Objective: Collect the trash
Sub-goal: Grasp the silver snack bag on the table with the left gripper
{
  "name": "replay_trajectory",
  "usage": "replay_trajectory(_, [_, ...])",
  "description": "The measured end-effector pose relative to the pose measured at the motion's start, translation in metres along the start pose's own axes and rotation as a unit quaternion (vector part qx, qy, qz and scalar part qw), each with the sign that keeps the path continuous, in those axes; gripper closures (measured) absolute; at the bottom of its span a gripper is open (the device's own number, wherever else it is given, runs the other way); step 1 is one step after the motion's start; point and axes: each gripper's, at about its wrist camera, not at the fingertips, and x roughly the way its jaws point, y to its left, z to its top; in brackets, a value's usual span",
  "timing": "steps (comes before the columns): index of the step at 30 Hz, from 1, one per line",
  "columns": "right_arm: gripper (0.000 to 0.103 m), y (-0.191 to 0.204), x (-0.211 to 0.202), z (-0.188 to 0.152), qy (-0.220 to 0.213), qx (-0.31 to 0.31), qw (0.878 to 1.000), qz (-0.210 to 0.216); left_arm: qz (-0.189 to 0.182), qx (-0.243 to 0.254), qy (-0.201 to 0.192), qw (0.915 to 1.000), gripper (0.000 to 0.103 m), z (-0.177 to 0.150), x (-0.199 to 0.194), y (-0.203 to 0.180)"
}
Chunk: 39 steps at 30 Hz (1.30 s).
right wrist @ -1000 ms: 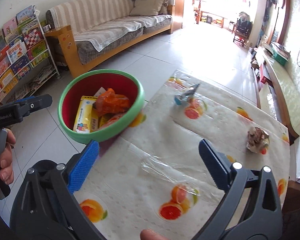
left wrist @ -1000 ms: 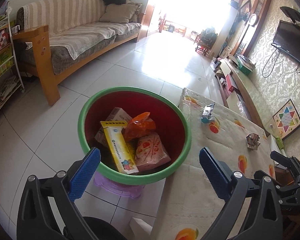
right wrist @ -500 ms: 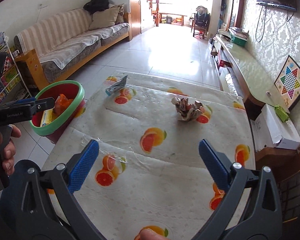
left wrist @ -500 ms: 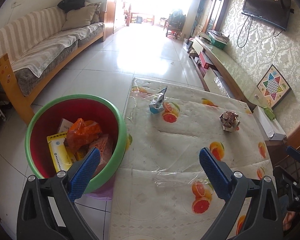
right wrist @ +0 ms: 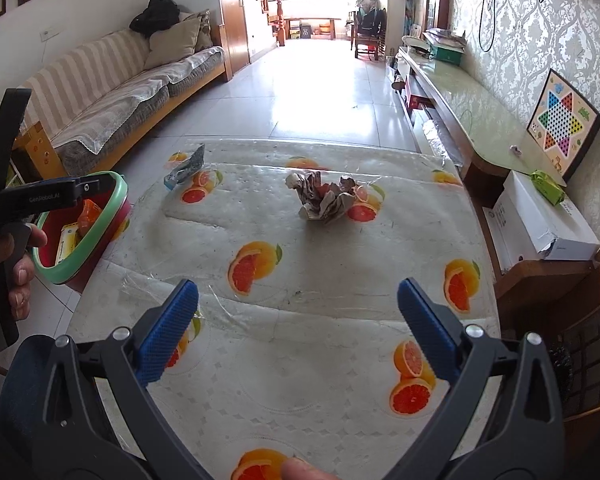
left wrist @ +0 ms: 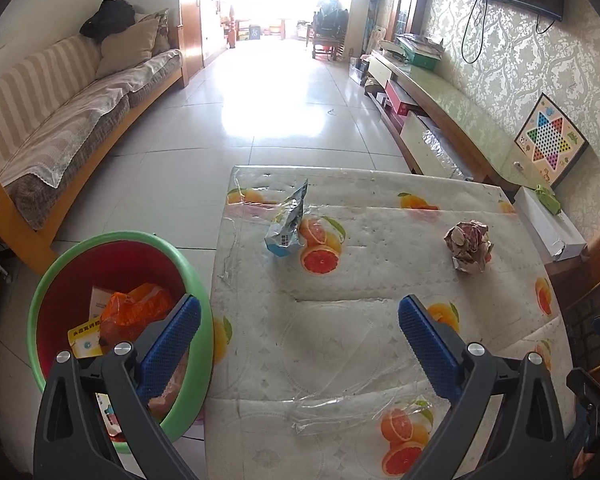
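A crumpled paper ball [left wrist: 469, 246] lies on the fruit-print table [left wrist: 340, 344], right of centre; it also shows in the right wrist view [right wrist: 325, 197]. A blue-silver snack wrapper [left wrist: 287, 224] lies near the table's far left, also in the right wrist view [right wrist: 185, 169]. A red bin with a green rim [left wrist: 60, 264] stands on the floor left of the table, holding packets and an orange bag [left wrist: 134, 312]. My left gripper [left wrist: 299, 322] is open and empty over the table's near left. My right gripper [right wrist: 298, 306] is open and empty, facing the paper ball.
A striped sofa [left wrist: 56, 120] runs along the left wall. A long low cabinet [left wrist: 440, 108] and a white box [right wrist: 540, 224] are on the right. The left gripper's body and hand [right wrist: 8, 216] show at the left in the right wrist view.
Both grippers have swung right, away from the bin toward the table. The paper ball and wrapper now sit ahead of them. Both stayed open.
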Motion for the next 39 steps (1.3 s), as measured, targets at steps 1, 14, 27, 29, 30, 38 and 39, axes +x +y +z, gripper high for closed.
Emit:
replay_trajectory(1, [0.005, -0.002, 0.001, -0.002, 0.002, 0.003, 1.000, -0.001, 0.003, 0.009, 0.004, 0.9999, 0.008, 0.004, 0.008, -0.004])
replay_trajectory(14, [0.005, -0.049, 0.012, -0.027, 0.020, 0.061, 0.998, -0.027, 0.045, 0.058, 0.071, 0.9948, 0.009, 0.051, 0.110, -0.012])
replay_trajectory(27, [0.005, -0.069, 0.016, -0.030, 0.025, 0.085, 0.995, -0.034, 0.054, 0.029, 0.113, 0.9917, 0.027, 0.065, 0.162, 0.005])
replay_trajectory(29, [0.005, -0.072, 0.015, -0.031, 0.025, 0.088, 0.995, -0.037, 0.035, 0.011, 0.114, 0.9927, 0.036, 0.066, 0.165, 0.010])
replay_trajectory(30, [0.005, -0.073, 0.015, -0.031, 0.026, 0.090, 0.995, -0.038, 0.032, 0.004, 0.115, 0.9929, 0.037, 0.065, 0.166, 0.012])
replay_trajectory(38, [0.005, -0.071, 0.016, -0.033, 0.027, 0.086, 0.995, -0.040, 0.016, 0.025, 0.112, 0.9933, 0.077, 0.063, 0.163, -0.001])
replay_trajectory(39, [0.005, -0.070, 0.017, -0.032, 0.028, 0.084, 0.995, -0.040, 0.012, 0.026, 0.112, 0.9932, 0.079, 0.063, 0.162, -0.001])
